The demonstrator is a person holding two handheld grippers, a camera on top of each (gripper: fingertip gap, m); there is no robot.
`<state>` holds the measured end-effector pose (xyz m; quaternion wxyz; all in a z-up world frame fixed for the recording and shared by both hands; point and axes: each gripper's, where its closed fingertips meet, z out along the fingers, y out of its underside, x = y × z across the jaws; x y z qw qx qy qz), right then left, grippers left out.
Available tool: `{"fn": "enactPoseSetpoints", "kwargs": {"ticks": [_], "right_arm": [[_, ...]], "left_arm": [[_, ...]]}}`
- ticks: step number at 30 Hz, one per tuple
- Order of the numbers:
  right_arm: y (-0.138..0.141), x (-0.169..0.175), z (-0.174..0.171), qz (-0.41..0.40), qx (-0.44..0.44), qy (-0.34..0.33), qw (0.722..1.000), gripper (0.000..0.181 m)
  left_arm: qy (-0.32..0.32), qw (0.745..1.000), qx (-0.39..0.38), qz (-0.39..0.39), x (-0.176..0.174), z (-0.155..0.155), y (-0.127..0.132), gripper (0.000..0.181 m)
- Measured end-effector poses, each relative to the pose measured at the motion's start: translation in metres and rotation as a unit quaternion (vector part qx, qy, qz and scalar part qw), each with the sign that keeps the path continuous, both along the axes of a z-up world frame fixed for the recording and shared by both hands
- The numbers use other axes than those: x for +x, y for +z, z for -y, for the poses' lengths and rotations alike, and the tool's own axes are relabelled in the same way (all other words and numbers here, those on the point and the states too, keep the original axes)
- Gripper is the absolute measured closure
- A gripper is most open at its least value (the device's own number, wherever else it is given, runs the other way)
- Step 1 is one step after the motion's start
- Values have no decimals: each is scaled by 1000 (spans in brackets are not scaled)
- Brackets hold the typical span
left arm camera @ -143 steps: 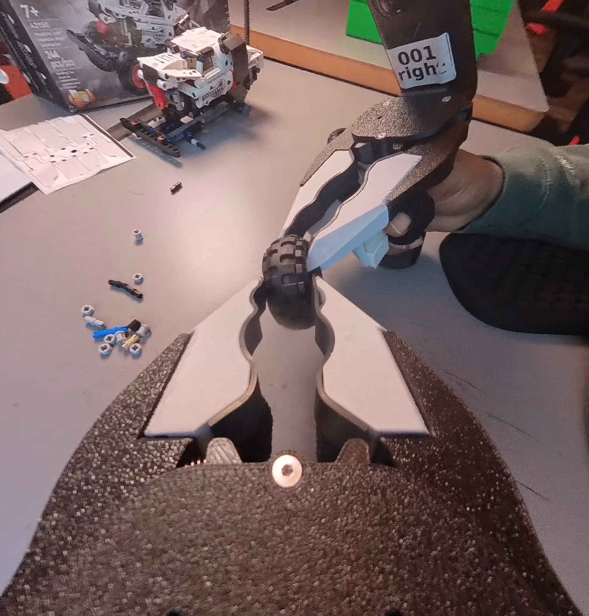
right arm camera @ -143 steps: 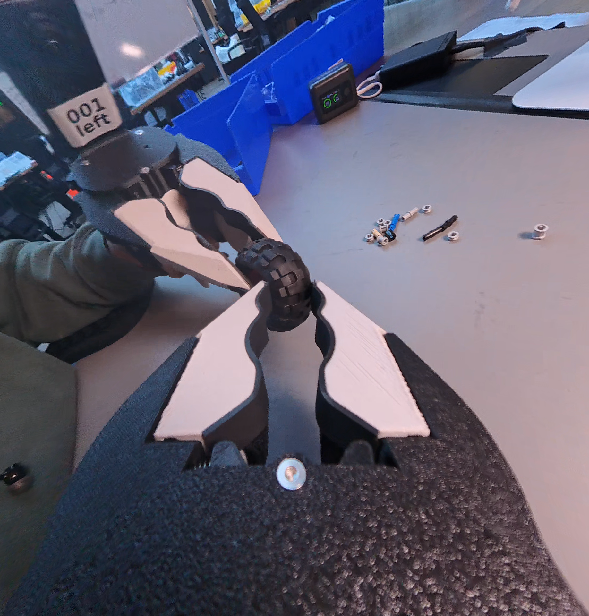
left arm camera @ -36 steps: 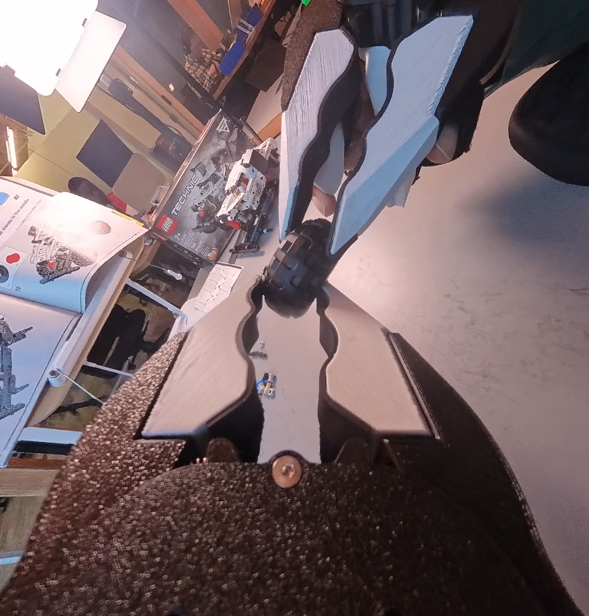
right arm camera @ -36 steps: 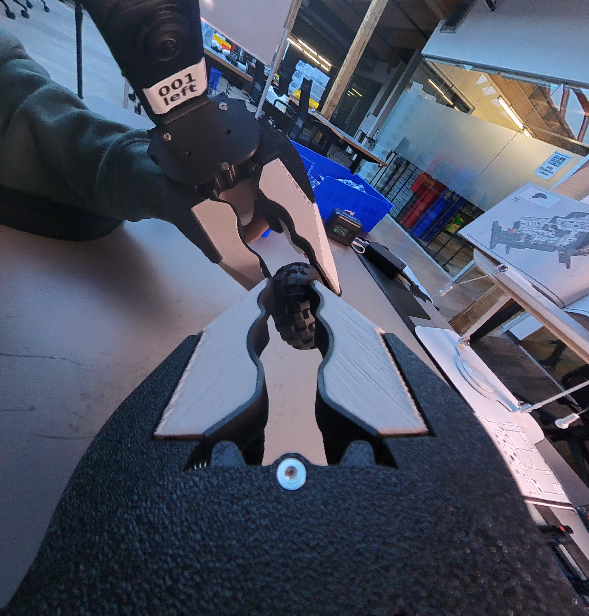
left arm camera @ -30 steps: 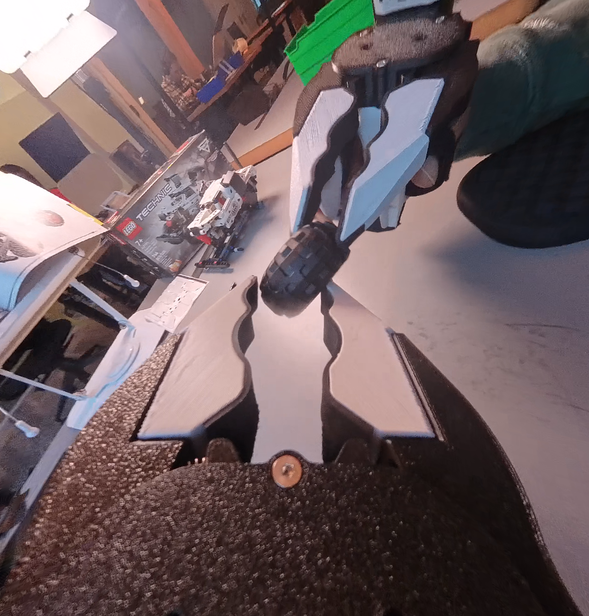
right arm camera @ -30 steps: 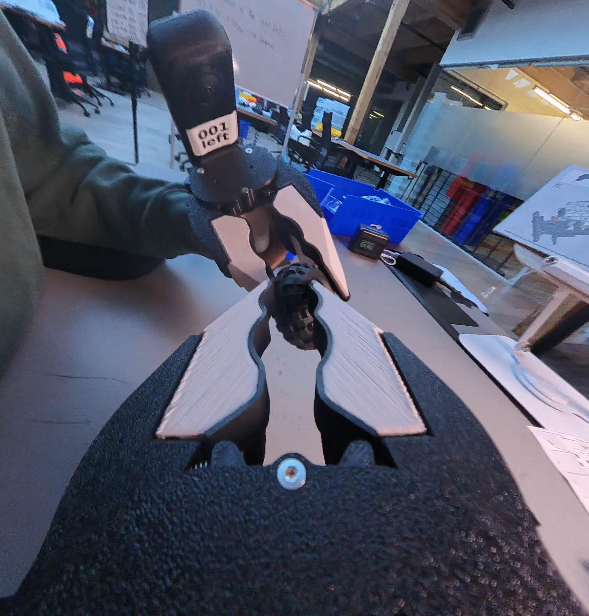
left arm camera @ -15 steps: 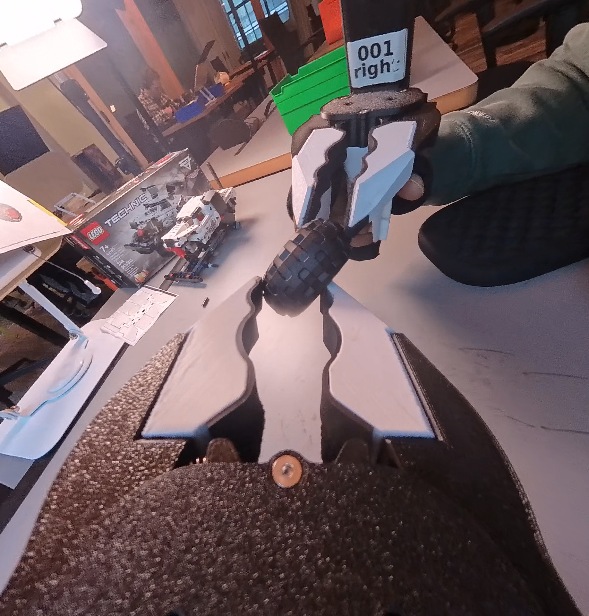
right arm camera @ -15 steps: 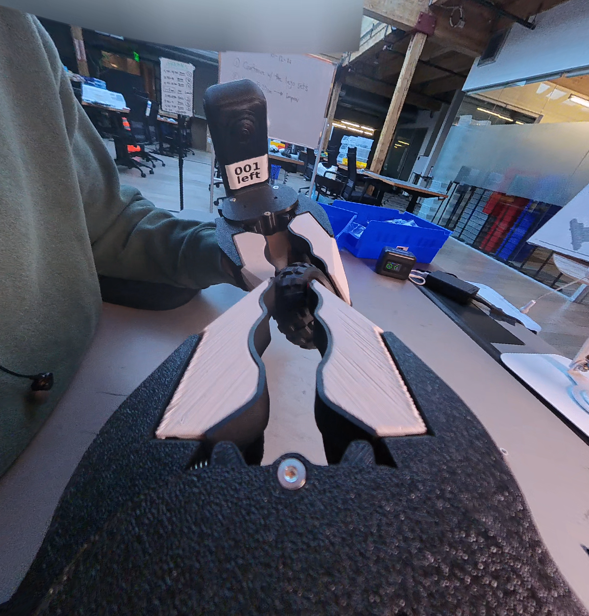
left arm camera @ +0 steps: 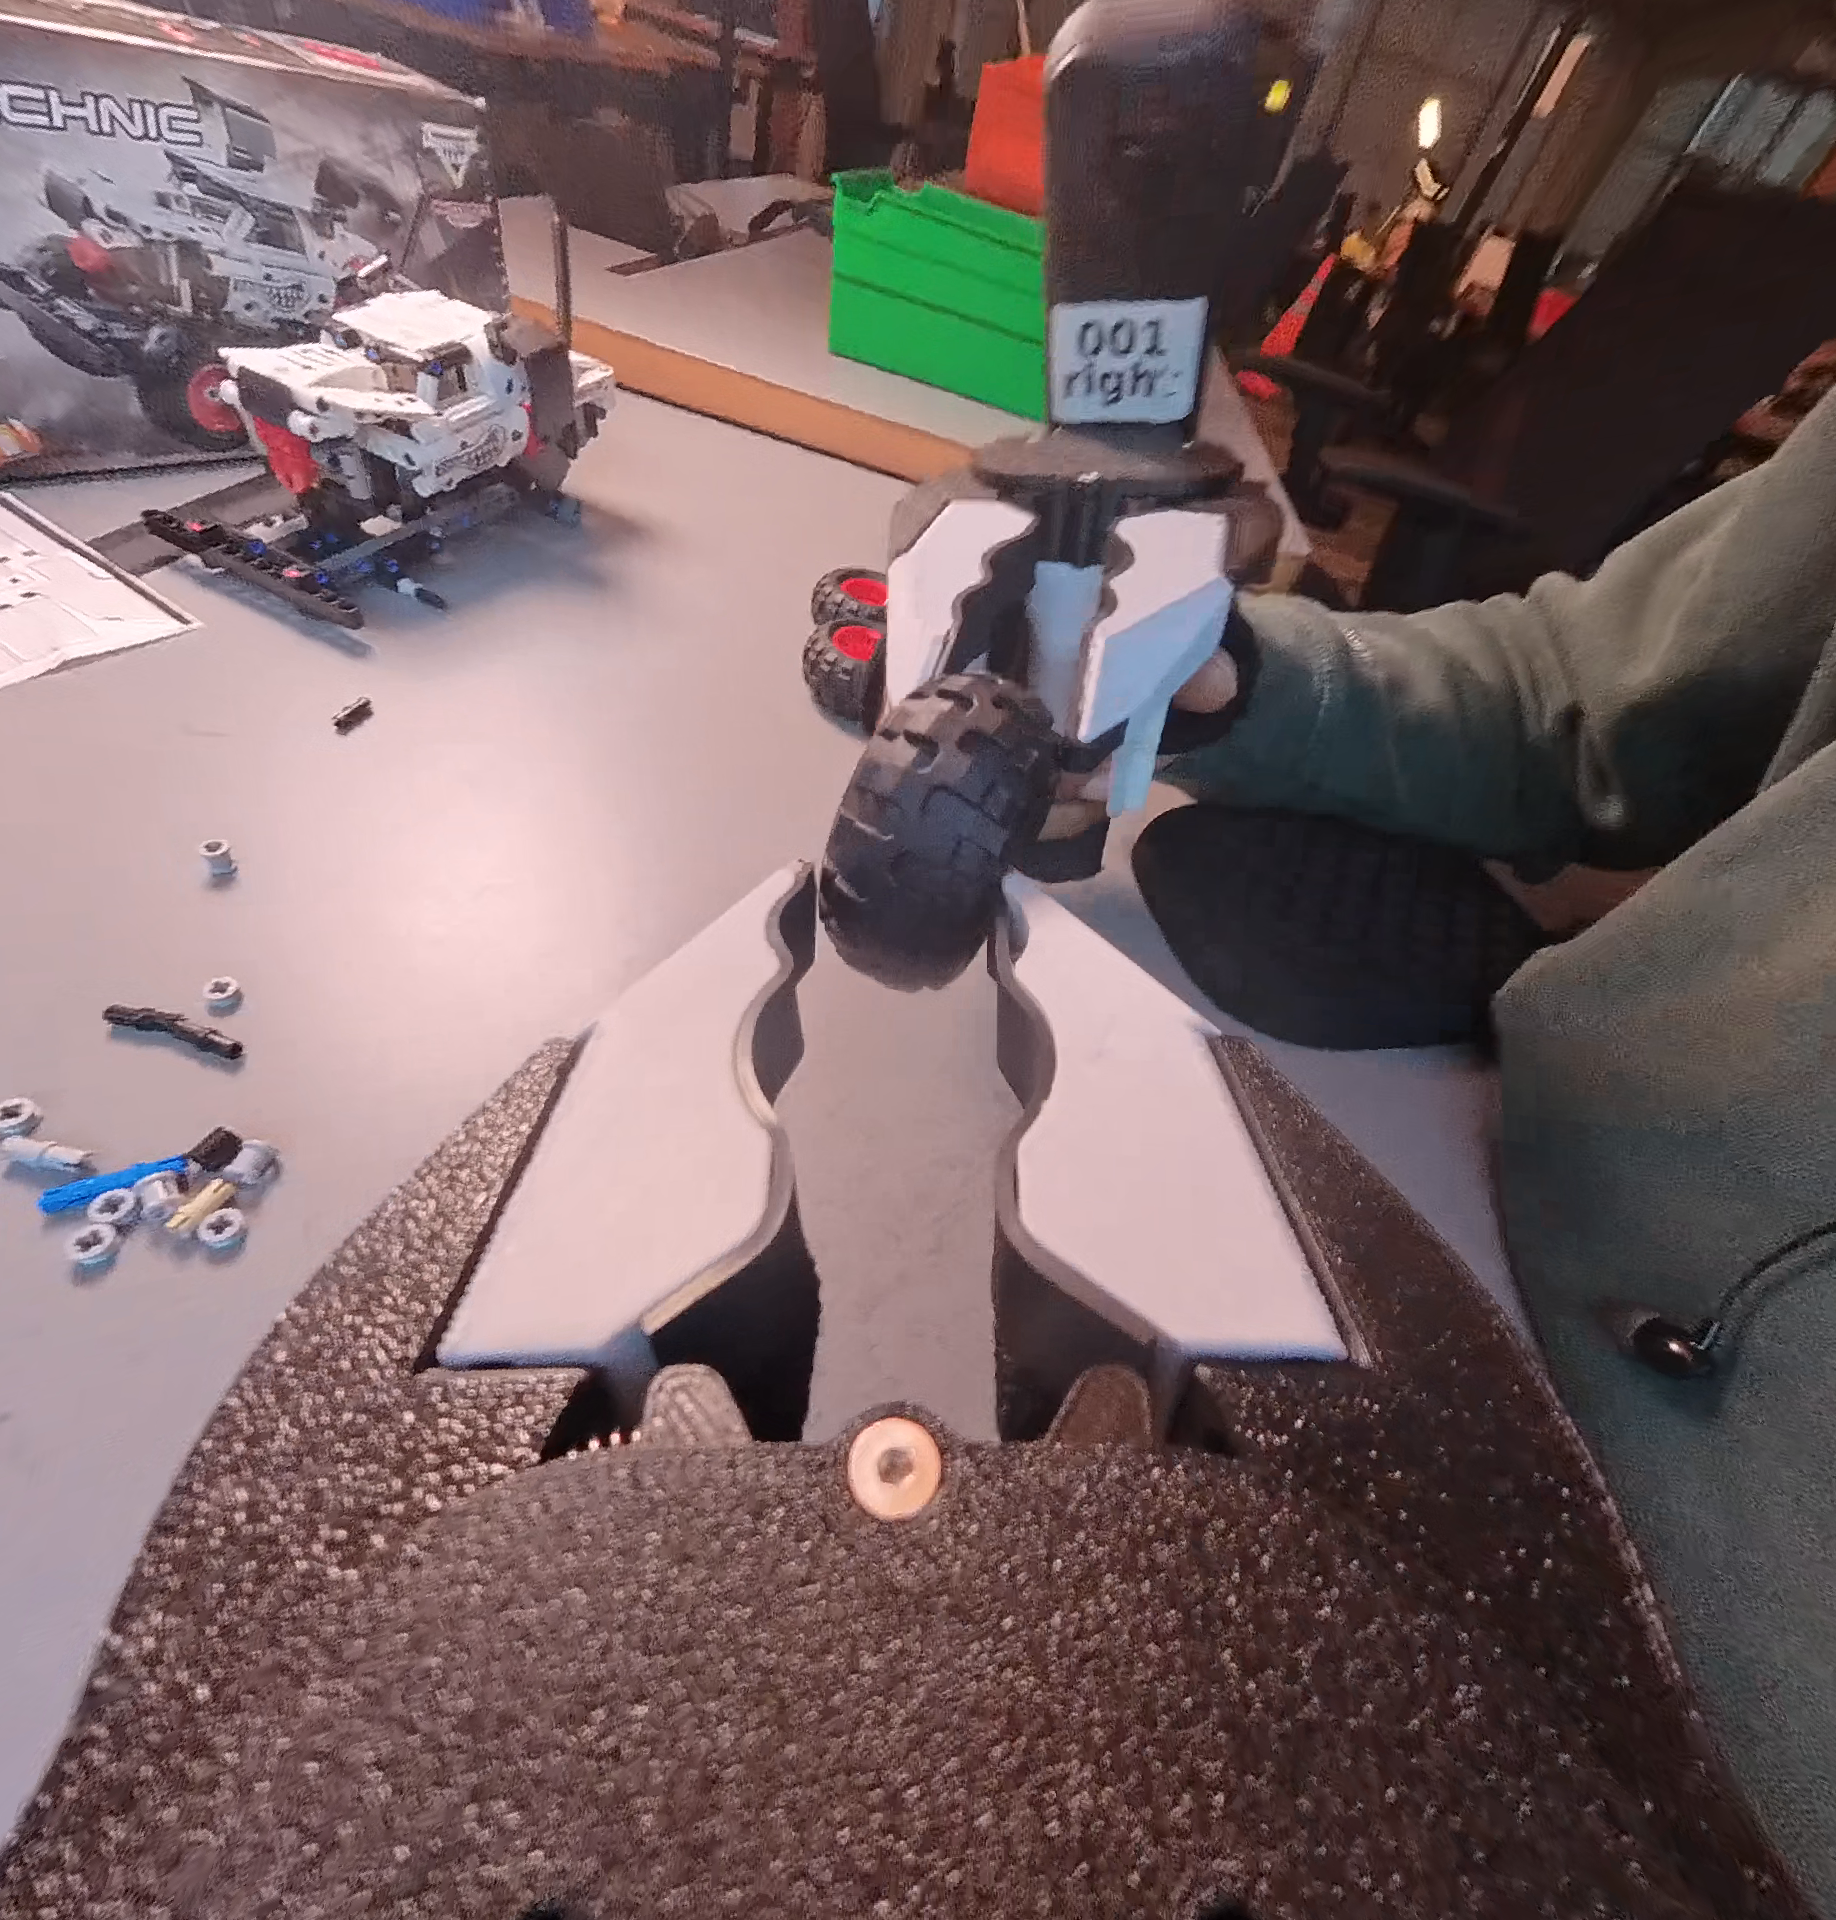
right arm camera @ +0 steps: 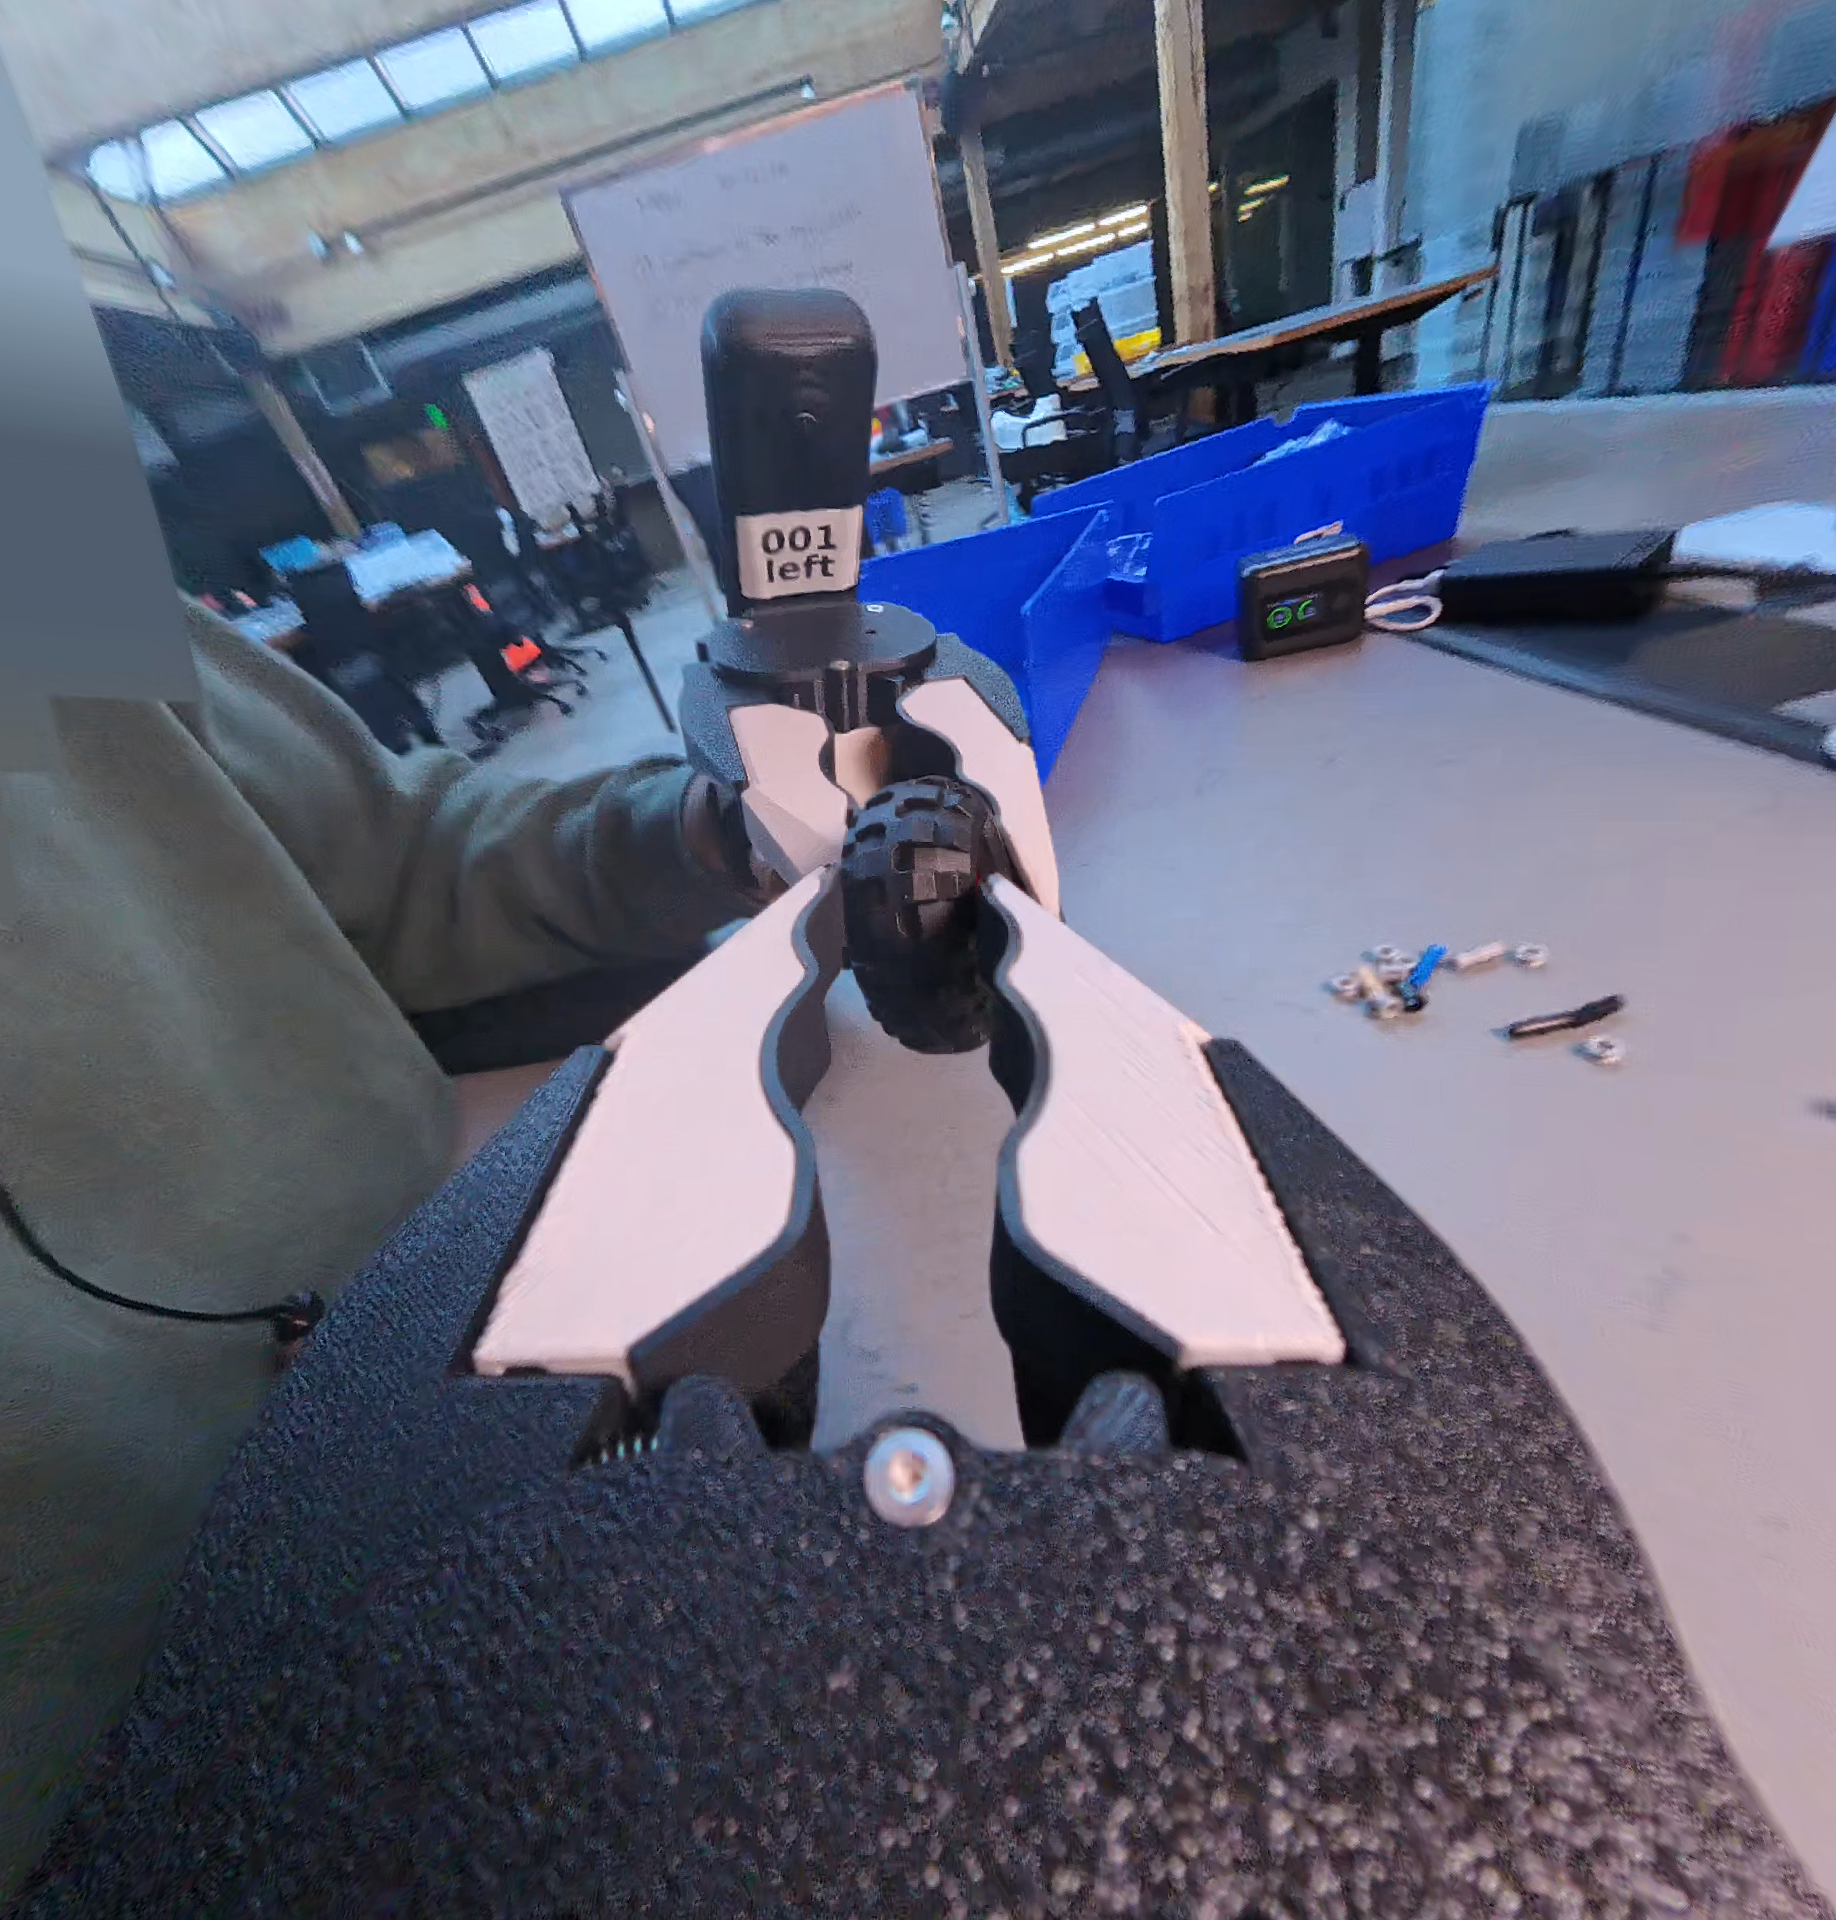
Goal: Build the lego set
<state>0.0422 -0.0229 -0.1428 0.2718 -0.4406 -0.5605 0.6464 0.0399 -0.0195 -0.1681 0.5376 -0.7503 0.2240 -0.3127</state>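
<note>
A black knobbly tyre (left arm camera: 929, 831) is held above the grey table (left arm camera: 540, 831) between both grippers, which meet tip to tip. My left gripper (left arm camera: 903, 894) is shut on its near side. My right gripper (left arm camera: 997, 727) faces it from the far side and grips the same tyre. In the right wrist view my right gripper (right arm camera: 906, 883) clamps the tyre (right arm camera: 919, 935), and the left gripper's fingers (right arm camera: 981, 758) close on it from behind. The white Lego truck model (left arm camera: 415, 416) stands at the far left without wheels.
Two red-hubbed wheels (left arm camera: 846, 644) lie behind the right gripper. Several small pins and bushes (left arm camera: 145, 1184) and a black pin (left arm camera: 171, 1029) lie at left. The set's box (left arm camera: 166, 187), a sticker sheet (left arm camera: 31, 592), a green bin (left arm camera: 935, 312) and blue bins (right arm camera: 1257, 540) stand around. The tips of both grippers are at nearly the same place.
Both grippers, still joined on the tyre, have swung from a steep sideways tilt back to level above the table. The grip on the tyre is unchanged.
</note>
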Motion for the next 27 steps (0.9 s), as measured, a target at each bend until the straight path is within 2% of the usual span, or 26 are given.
{"fn": "enactPoseSetpoints", "kwargs": {"ticks": [3, 7, 9, 12, 17, 19, 23, 27], "right_arm": [[6, 2, -4, 22, -141, 45, 989, 157], [9, 3, -4, 39, -236, 81, 968, 158], [9, 4, -1, 42, -251, 96, 962, 157], [9, 2, -6, 40, -246, 79, 965, 158], [-3, -2, -10, 60, -112, 16, 992, 151], [-2, -3, -11, 51, -88, -2, 995, 156], [8, -1, -11, 39, -154, 25, 987, 157], [18, -1, -14, 34, -241, 47, 969, 160]], "left_arm": [[-20, 999, 10, 50, 1, 4, 12, 138], [-58, 993, 4, 101, 12, 11, 21, 140], [-65, 987, -17, 144, 15, 11, 23, 152], [-64, 974, -59, 210, 12, 7, 25, 154], [-35, 961, -79, 261, 1, 0, 28, 155], [-37, 960, -81, 266, -1, 0, 28, 155], [-59, 951, -86, 292, 4, 4, 34, 155], [-105, 929, -74, 348, 10, 12, 47, 159]]}}
